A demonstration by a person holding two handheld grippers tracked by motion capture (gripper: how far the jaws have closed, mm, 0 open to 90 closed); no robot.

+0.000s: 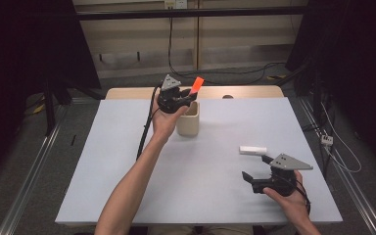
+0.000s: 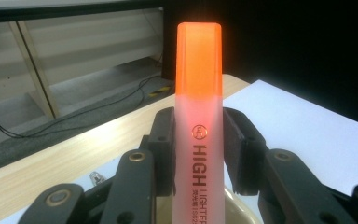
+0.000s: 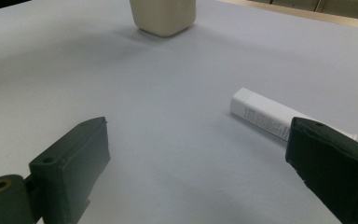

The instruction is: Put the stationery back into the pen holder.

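My left gripper (image 1: 190, 95) is shut on an orange highlighter (image 1: 196, 85), held tilted just above a cream cup (image 1: 188, 124) at the table's far middle. In the left gripper view the highlighter (image 2: 199, 116) stands upright between the two black jaws, its orange cap at the top, with the cup's rim (image 2: 244, 211) just below. My right gripper (image 1: 256, 169) is open low over the table near the front right. A white tube-like object (image 1: 252, 150) lies on the table just beyond it; in the right gripper view this white object (image 3: 266, 115) lies partly behind the right jaw.
A white sheet (image 1: 127, 161) covers most of the wooden table (image 1: 254, 91). The cup (image 3: 163, 16) stands far ahead in the right gripper view. Cables run over the floor beyond the table, and dark stands flank both sides.
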